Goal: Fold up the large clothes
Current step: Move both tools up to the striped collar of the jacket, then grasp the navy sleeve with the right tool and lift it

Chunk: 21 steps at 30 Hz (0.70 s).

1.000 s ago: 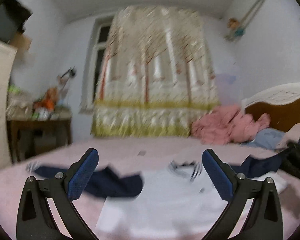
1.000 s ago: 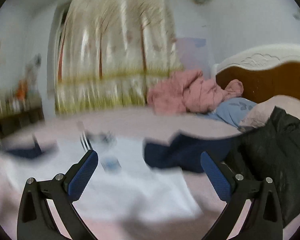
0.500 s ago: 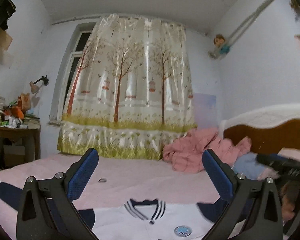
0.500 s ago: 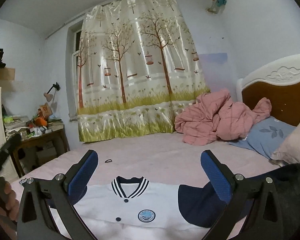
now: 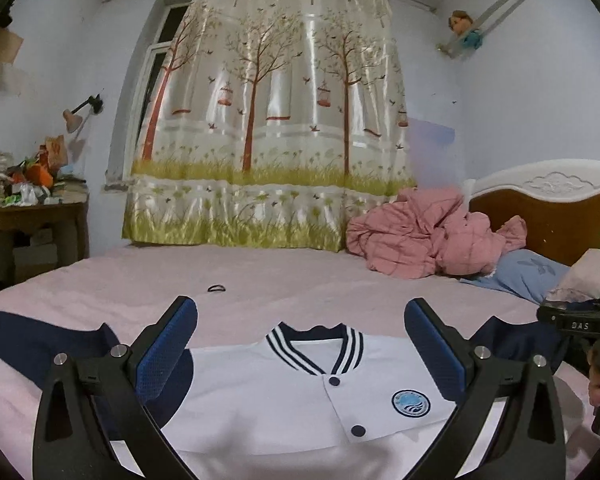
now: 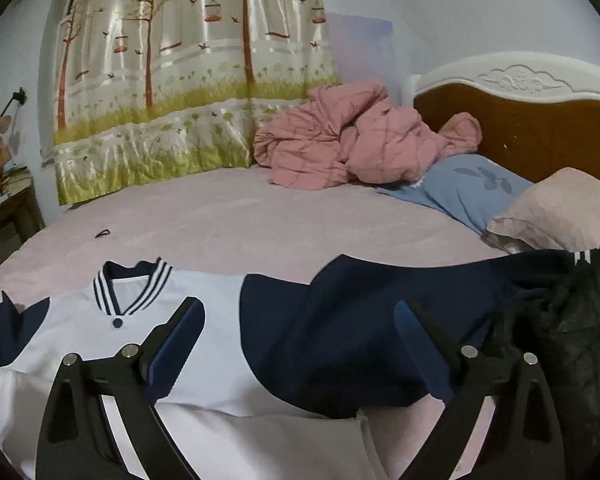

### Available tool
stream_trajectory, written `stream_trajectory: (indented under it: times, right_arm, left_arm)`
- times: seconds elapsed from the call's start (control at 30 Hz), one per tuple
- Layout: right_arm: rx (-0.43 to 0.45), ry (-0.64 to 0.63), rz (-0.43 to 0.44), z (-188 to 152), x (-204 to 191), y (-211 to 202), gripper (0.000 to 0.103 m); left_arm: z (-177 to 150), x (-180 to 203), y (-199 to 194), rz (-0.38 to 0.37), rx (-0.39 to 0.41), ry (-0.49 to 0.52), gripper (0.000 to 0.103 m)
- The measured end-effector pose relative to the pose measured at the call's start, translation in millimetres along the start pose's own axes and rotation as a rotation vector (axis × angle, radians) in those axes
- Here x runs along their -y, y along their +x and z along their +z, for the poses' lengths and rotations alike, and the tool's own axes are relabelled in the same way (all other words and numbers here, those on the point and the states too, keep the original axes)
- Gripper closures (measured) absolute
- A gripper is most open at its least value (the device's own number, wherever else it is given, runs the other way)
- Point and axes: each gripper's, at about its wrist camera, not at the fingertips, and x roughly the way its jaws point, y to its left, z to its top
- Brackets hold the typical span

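A white jacket (image 5: pixel 284 400) with navy sleeves and a striped collar lies flat, front up, on the pink bed (image 5: pixel 284 280). My left gripper (image 5: pixel 300 344) is open and empty, hovering just above the jacket's chest. My right gripper (image 6: pixel 300 344) is open and empty, low over the jacket's navy right sleeve (image 6: pixel 340 332). The jacket's white body also shows in the right wrist view (image 6: pixel 80 320). The right gripper's body shows at the right edge of the left wrist view (image 5: pixel 580 324).
A crumpled pink quilt (image 5: pixel 424 236) and a blue pillow (image 6: pixel 460 188) lie by the headboard (image 6: pixel 520 120). A dark garment pile (image 6: pixel 564 332) sits right of the sleeve. A small black hair tie (image 5: pixel 216 288) lies on the sheet. A cluttered wooden desk (image 5: pixel 28 216) stands at the left.
Both grippers have steadied after a blurred swing. The left view now looks lower onto the jacket's front; the right view has shifted rightwards and down over the navy sleeve. Both stayed open.
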Motion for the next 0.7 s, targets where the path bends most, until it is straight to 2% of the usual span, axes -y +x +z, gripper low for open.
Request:
stream_trajectory:
  times: [0.17,0.2,0.27,0.43,0.47,0.53,0.6,0.7]
  right_arm:
    - [-0.038,0.049,0.045,-1.2,13.4,6.1,0.012]
    - [-0.044,0.044,0.049,-1.3,13.3,7.0,0.018]
    - [-0.048,0.029,0.049,-3.0,9.4,6.3,0.021]
    - [-0.1,0.027,-0.015,-6.7,13.4,15.9,0.025]
    - [-0.129,0.048,-0.041,-7.8,17.9,20.3,0.025]
    - [-0.152,0.066,-0.127,-8.7,23.5,24.2,0.032]
    - [-0.119,0.04,-0.196,-6.6,24.1,20.5,0.032]
    - [-0.126,0.12,-0.132,-6.7,40.4,18.6,0.032]
  left_arm:
    - [-11.7,-11.8,19.9,0.051,-0.063,-0.012,0.0]
    - [-14.6,-14.4,22.3,0.052,-0.062,-0.019,0.0]
    - [-21.5,-19.2,27.1,0.035,-0.055,-0.045,0.0]
    - [-36.4,-15.9,46.5,0.058,-0.149,-0.034,0.0]
    - [-37.9,-14.4,48.8,0.059,-0.167,-0.036,0.0]
    - [-40.6,-10.2,52.0,0.04,-0.189,-0.04,0.0]
    - [-42.3,-4.7,52.0,0.042,-0.182,-0.023,0.0]
    - [-44.3,2.4,45.2,0.052,-0.124,0.009,0.0]
